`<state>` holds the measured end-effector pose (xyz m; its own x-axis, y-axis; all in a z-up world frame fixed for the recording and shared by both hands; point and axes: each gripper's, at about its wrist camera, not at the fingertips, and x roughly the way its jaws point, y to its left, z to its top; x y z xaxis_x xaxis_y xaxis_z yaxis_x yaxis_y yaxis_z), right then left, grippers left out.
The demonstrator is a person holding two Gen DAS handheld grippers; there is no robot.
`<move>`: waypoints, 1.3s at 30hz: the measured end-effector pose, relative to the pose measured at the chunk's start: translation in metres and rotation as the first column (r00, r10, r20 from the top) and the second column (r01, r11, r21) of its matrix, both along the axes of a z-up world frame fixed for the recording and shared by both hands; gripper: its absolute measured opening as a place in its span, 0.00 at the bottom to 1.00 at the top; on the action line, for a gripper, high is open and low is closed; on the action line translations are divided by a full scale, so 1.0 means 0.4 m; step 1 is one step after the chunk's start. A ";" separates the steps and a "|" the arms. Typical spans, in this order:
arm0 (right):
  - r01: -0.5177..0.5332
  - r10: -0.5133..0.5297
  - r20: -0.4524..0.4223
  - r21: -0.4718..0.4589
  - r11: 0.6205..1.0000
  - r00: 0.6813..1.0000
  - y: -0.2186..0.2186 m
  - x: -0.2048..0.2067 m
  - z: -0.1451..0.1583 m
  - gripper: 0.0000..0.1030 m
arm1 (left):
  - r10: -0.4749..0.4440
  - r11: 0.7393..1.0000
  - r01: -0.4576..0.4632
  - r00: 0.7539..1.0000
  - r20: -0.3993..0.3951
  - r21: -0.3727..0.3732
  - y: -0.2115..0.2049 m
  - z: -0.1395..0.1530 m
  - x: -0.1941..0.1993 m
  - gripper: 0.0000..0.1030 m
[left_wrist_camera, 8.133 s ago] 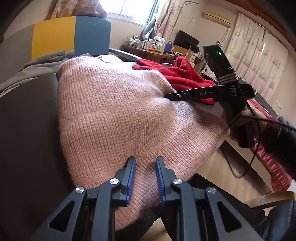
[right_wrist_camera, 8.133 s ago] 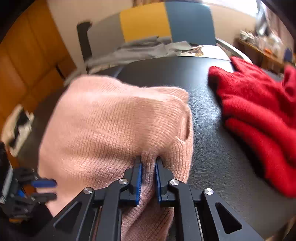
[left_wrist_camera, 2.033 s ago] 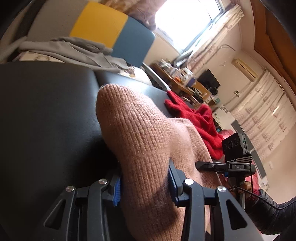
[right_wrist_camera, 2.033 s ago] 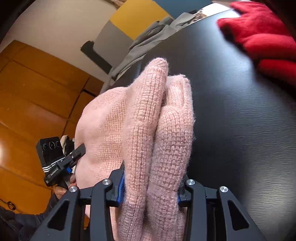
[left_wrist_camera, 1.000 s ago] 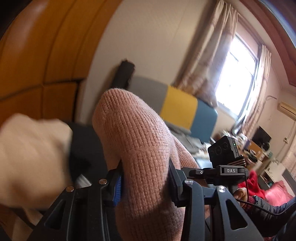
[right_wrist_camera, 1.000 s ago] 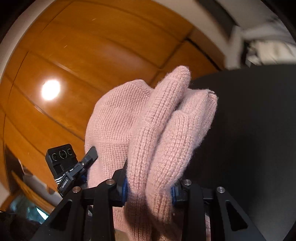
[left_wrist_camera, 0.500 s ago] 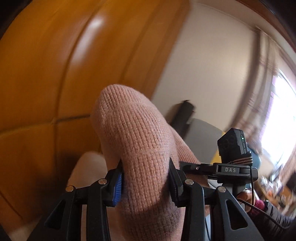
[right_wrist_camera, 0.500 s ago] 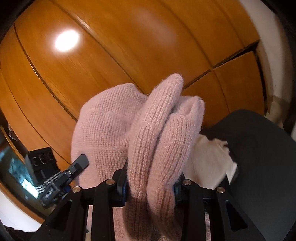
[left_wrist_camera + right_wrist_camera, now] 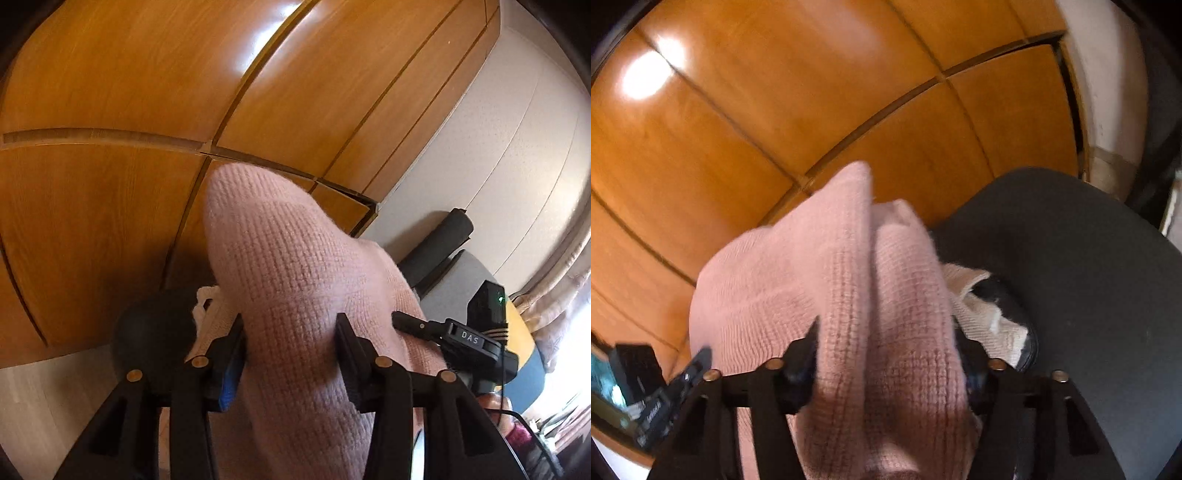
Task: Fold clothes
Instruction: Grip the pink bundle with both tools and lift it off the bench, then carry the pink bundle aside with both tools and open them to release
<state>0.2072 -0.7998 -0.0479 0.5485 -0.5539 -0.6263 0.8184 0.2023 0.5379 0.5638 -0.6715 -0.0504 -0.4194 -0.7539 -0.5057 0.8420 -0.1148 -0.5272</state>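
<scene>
Pink sweater [image 9: 295,295] bulges between both grippers. Left gripper [image 9: 290,349] presses it, jaws just easing wider. Right gripper [image 9: 886,354] has just spread, sweater still between its fingers.

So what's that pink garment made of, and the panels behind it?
Pink garment: looks like soft knitted wool or acrylic, with visible stitch rows and a fuzzy edge. Panels: apparently wood or wood veneer, orange-brown with grain lines and a glossy finish showing bright reflections.

Glossy orange wooden panels [image 9: 110,203] fill the background; a dark round seat [image 9: 1089,258] stands before them, with a cream knitted cloth [image 9: 982,325] lying on it
</scene>
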 end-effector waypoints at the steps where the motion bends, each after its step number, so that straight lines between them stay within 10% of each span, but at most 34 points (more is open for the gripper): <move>1: 0.011 -0.011 0.001 -0.007 1.000 1.000 0.006 -0.008 0.008 0.61 | 0.009 1.000 -0.009 1.000 0.018 -0.004 0.011 0.011 0.010 0.43; 7: 0.080 -0.099 -0.080 -0.214 0.974 0.992 0.107 -0.047 0.173 0.60 | 0.097 0.987 -0.070 0.976 0.194 -0.142 0.088 0.127 0.062 0.40; 12: -0.160 0.118 -0.152 -0.307 0.938 0.981 0.273 0.093 0.237 0.50 | 0.034 0.970 0.046 0.948 0.317 -0.241 0.032 0.208 -0.026 0.40; 19: -0.255 0.183 -0.383 -0.145 0.956 0.905 0.279 0.234 0.112 0.49 | -0.130 0.991 0.135 0.881 0.454 0.020 -0.180 0.112 -0.124 0.42; 22: -0.220 0.175 -0.356 -0.091 0.971 0.918 0.256 0.204 0.010 0.46 | -0.166 0.986 0.139 0.899 0.404 0.097 -0.220 0.043 -0.106 0.43; 27: -0.190 0.155 -0.226 -0.143 0.971 0.962 0.274 0.194 -0.026 0.47 | -0.149 0.988 0.116 0.910 0.386 0.106 -0.219 0.033 -0.091 0.43; 39: -0.124 0.075 -0.303 -0.144 0.982 0.950 0.215 0.201 0.021 0.48 | -0.022 0.997 0.056 0.884 0.467 -0.059 -0.128 0.140 -0.148 0.43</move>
